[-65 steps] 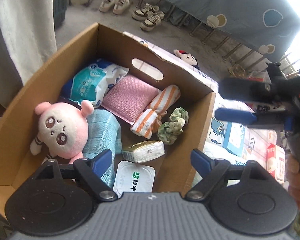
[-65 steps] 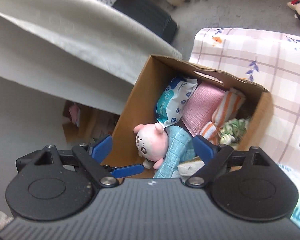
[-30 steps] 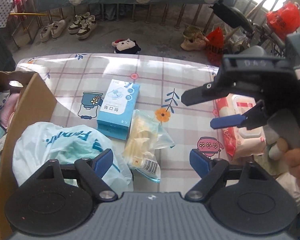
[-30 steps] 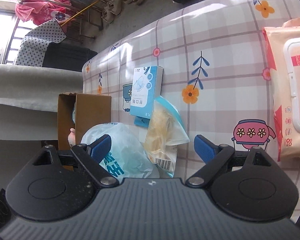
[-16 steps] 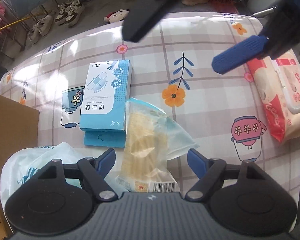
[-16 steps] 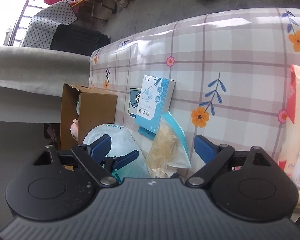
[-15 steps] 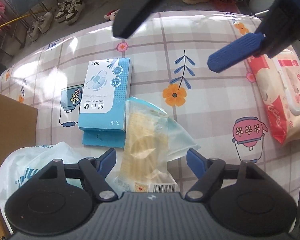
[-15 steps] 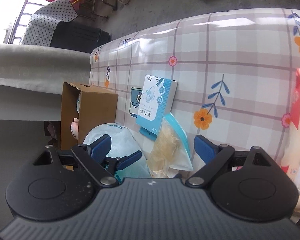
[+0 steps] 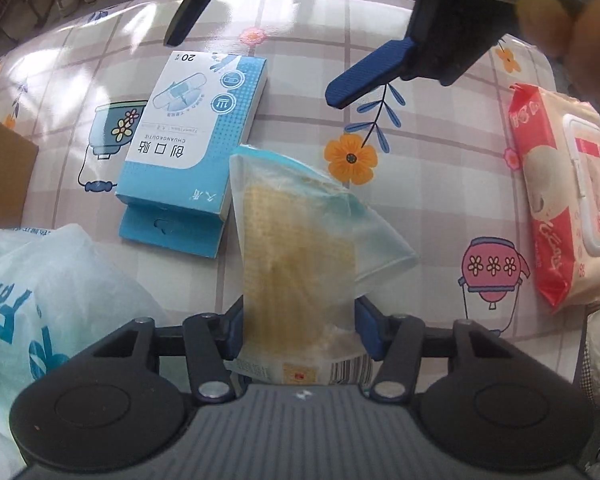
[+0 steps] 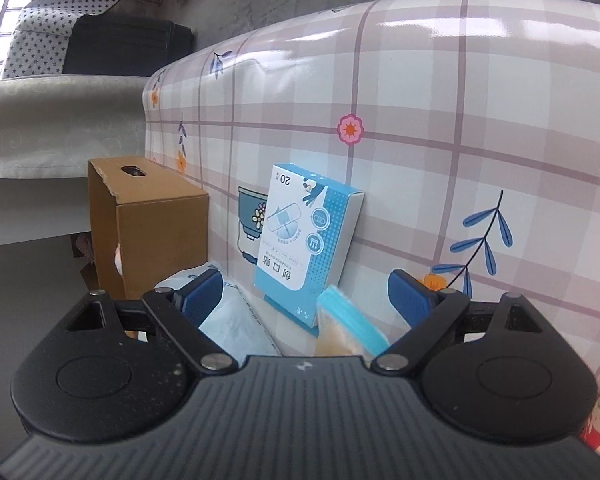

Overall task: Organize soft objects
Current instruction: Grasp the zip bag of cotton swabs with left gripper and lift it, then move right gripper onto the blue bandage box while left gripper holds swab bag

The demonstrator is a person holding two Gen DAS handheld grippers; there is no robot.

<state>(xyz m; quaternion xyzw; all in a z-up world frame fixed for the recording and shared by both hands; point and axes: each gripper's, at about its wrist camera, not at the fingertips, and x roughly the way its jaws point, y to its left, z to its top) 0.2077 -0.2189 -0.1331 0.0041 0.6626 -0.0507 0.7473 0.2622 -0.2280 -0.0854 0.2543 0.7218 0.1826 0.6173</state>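
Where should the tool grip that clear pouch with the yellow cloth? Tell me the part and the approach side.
Grip the clear pouch at its near barcode end, coming along its length from the near table edge. It lies flat and narrow there, so the left tool brackets both long edges. The far end flares into loose blue-trimmed film beside the blue bandage box, a poorer hold.

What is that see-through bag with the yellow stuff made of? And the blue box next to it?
The bag looks like thin, frosted soft plastic: it crinkles, and the yellow waffle-textured cloth or sponge shows through. The left tool pinches it. The blue box looks like glossy printed cardboard, with sharp folded edges.
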